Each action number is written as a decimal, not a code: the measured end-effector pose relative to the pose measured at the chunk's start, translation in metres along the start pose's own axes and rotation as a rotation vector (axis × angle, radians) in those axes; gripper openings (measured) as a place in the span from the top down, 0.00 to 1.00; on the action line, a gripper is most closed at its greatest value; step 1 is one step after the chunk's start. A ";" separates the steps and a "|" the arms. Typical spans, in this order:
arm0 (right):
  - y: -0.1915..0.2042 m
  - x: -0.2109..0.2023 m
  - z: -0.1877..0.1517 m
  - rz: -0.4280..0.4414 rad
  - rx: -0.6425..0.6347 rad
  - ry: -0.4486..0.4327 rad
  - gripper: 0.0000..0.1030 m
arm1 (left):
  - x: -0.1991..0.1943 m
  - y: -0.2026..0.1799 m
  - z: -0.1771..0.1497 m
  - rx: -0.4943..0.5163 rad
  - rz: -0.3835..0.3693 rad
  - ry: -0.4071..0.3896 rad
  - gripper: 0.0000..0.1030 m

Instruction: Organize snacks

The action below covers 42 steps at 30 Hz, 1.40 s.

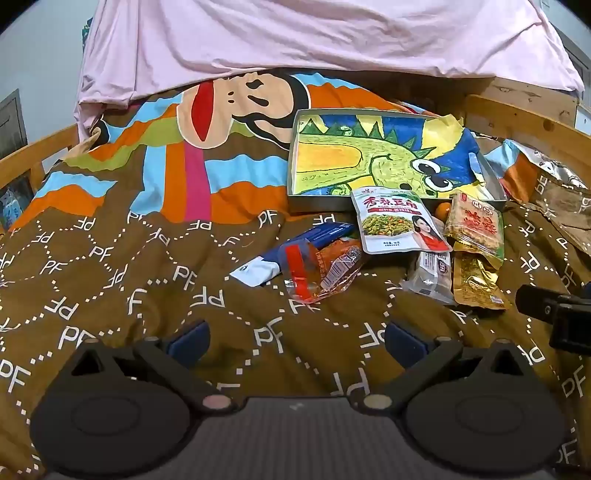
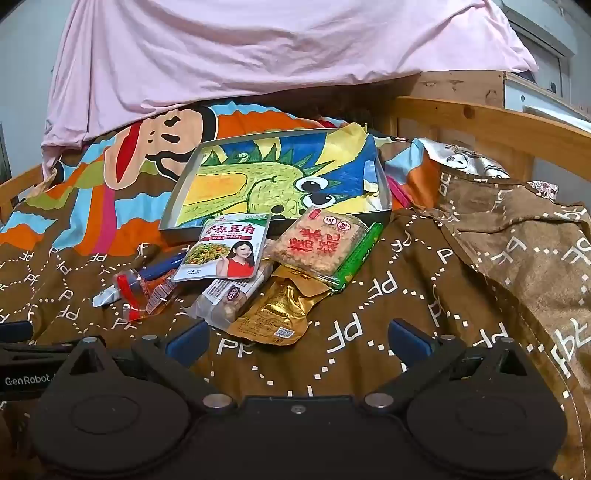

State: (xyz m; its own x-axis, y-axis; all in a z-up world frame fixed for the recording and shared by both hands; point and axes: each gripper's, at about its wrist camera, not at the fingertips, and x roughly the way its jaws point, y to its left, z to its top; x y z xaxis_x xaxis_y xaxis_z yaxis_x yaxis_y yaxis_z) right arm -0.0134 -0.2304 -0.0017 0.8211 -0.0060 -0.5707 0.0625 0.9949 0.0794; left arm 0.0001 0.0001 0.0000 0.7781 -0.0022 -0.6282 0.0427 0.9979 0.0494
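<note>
Several snack packets lie in a pile on a brown patterned quilt (image 1: pixel 122 280). A white packet with a woman's picture (image 1: pixel 397 221) (image 2: pixel 225 247) lies on top. Beside it are a rice-cracker pack with red characters (image 1: pixel 476 225) (image 2: pixel 317 247), a gold pouch (image 1: pixel 476 284) (image 2: pixel 273 314), a clear pale packet (image 1: pixel 432 273) (image 2: pixel 225 299), a red-orange clear packet (image 1: pixel 325 269) (image 2: pixel 147 293) and a blue-white packet (image 1: pixel 291 251). Behind them stands a shallow grey tray (image 1: pixel 295 147) (image 2: pixel 173 214) lined with a dragon drawing. My left gripper (image 1: pixel 295 343) and right gripper (image 2: pixel 297 341) are open, empty, short of the pile.
A pink sheet (image 1: pixel 295 33) (image 2: pixel 258 44) hangs behind the tray. A wooden bed rail (image 1: pixel 524 118) (image 2: pixel 498 118) runs along the right. The right gripper's body (image 1: pixel 557 314) shows at the left wrist view's right edge. A small orange fruit (image 1: pixel 443 210) sits by the tray.
</note>
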 end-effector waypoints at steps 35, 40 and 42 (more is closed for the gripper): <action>-0.001 0.002 -0.001 0.002 0.004 0.004 0.01 | 0.000 0.000 0.000 -0.001 0.000 0.004 0.00; 0.000 0.004 0.001 0.002 0.005 0.006 0.01 | 0.000 0.000 0.000 -0.001 -0.001 0.005 0.00; 0.000 0.004 0.000 0.003 0.006 0.007 0.01 | 0.000 0.000 0.000 -0.001 -0.001 0.006 0.00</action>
State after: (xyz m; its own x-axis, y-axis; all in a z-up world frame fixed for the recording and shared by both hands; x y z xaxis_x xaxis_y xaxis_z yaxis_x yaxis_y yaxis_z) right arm -0.0098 -0.2302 -0.0040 0.8171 -0.0024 -0.5765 0.0634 0.9943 0.0858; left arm -0.0004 0.0002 0.0000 0.7746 -0.0024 -0.6324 0.0425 0.9979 0.0483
